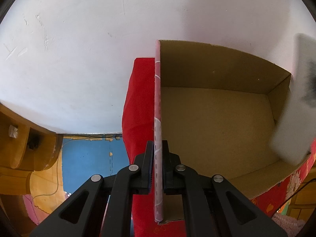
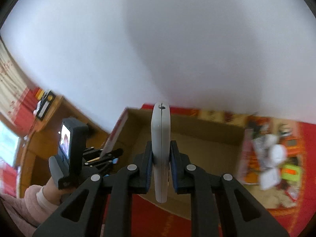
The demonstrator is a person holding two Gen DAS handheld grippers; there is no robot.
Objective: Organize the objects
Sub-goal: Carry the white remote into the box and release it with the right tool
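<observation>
An open cardboard box [image 1: 217, 65] with a red patterned outside stands on a red cloth [image 1: 138, 98], and its inside is bare. My left gripper [image 1: 157, 144] is shut on the box's left wall [image 1: 158, 98], one finger inside and one outside. My right gripper [image 2: 161, 144] is shut on a flat grey-white handheld device [image 2: 161, 126], held edge-on above the box's [image 2: 197, 124] near rim. In the left wrist view that device [image 1: 296, 98] is a white blur over the box's right wall. The right wrist view shows my left gripper [image 2: 106, 156] on the box's left wall.
A heap of small packets and papers [image 2: 272, 158] lies on the red cloth right of the box. A hand in a pink sleeve [image 2: 39, 197] holds the left gripper. Wooden furniture [image 1: 19, 148] and a blue floor mat [image 1: 88, 158] lie to the left. A white wall [image 1: 79, 39] stands behind.
</observation>
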